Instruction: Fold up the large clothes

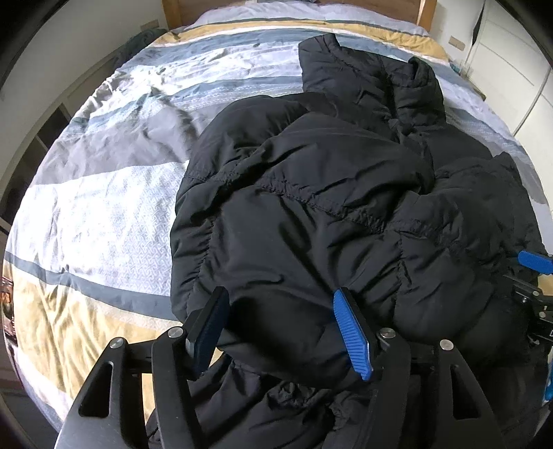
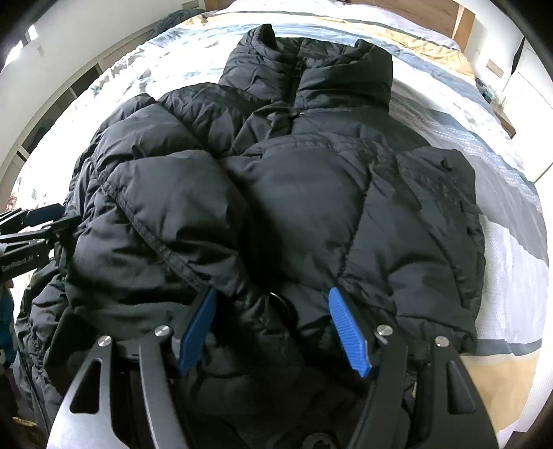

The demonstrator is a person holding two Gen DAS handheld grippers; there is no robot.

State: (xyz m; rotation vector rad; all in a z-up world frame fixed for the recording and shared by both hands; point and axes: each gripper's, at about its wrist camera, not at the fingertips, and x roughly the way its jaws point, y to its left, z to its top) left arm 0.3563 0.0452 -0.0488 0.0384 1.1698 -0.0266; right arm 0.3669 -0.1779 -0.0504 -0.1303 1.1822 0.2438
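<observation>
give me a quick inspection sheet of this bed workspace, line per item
surface: bed with striped duvet, wrinkled
job's things: black puffer jacket lying front up, collar toward the headboard, sleeves folded in over the body
clutter: nothing seen on the duvet
grippers: left hand-held gripper open, fingers astride the jacket's near edge; right hand-held gripper open, likewise
cables: nothing seen
surroundings: wooden headboard, white cupboard doors, window
</observation>
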